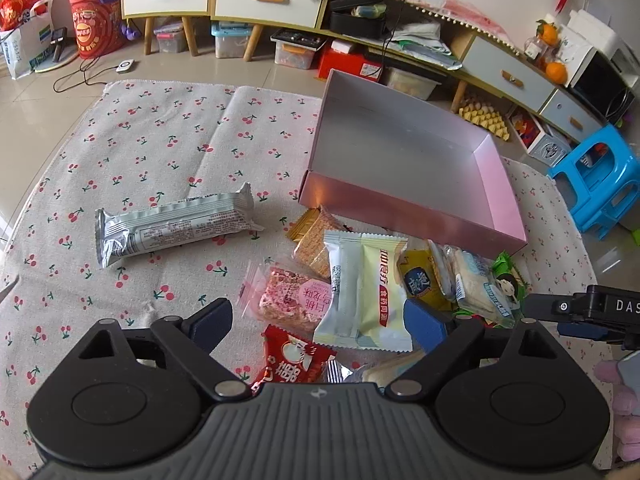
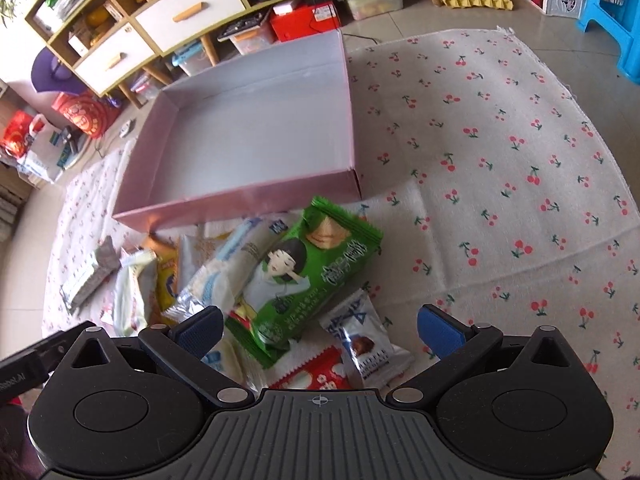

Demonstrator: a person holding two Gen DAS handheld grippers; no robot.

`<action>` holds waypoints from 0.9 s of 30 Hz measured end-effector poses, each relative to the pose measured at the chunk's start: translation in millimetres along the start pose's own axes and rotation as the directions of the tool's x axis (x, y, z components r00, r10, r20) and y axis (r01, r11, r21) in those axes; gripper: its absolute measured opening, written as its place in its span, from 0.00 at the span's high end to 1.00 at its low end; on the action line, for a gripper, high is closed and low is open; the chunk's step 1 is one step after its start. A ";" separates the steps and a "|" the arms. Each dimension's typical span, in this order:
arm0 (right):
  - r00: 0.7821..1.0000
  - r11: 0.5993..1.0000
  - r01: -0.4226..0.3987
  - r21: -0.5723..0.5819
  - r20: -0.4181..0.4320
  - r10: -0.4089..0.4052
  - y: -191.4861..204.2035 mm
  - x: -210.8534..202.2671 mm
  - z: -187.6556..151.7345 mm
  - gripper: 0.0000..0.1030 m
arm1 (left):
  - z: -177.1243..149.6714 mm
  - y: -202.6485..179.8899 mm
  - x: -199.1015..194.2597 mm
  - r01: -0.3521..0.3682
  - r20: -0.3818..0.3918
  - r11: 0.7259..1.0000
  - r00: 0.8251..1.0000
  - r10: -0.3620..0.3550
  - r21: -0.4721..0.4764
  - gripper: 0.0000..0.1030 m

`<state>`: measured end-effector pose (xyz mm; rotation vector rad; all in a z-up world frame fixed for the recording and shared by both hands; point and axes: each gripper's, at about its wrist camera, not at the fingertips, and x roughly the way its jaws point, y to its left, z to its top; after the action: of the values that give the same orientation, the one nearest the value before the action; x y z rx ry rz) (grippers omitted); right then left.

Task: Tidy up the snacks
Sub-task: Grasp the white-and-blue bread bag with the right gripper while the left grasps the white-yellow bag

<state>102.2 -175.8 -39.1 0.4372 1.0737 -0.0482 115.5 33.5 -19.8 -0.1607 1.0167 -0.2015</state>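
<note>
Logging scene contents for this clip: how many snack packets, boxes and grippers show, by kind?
Snack packets: about 10, counting the silver bar, green pack and red pack; the pile overlaps, so the count is approximate.
Pink box: 1, empty.
Grippers: 2, left gripper and right gripper, both open.
Total: about 13.

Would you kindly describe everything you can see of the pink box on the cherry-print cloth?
The pink box is a shallow, open-topped rectangular tray, seemingly of cardboard with a glossy pink finish outside and a pale, greyish-white lining. Nothing lies inside it. It sits flat on the cherry-print cloth, its far end reaching the cloth's edge towards the cabinets. The snack pile lies against its near wall; whether the packets actually touch it is unclear. Neither gripper touches it.
</note>
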 end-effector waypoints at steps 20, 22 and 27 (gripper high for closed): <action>0.985 0.986 -0.136 -0.094 0.095 0.144 40.9 32.1 5.4 0.35 | 2.7 -22.6 34.3 0.022 0.001 0.997 1.000 -0.022 0.073 0.44; 0.988 0.985 -0.099 -0.142 0.102 0.114 48.9 33.2 0.7 0.35 | 1.7 -25.0 34.1 0.003 0.004 0.995 1.000 -0.003 0.099 0.45; 0.993 0.973 -0.009 -0.229 0.113 0.036 63.8 35.2 -8.6 0.46 | -1.2 -30.8 33.9 -0.038 0.008 0.984 0.999 0.037 0.174 0.49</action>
<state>127.9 -108.4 -52.2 0.2357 0.9461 0.0688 129.0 -4.6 -41.4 0.0169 0.9919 -0.2544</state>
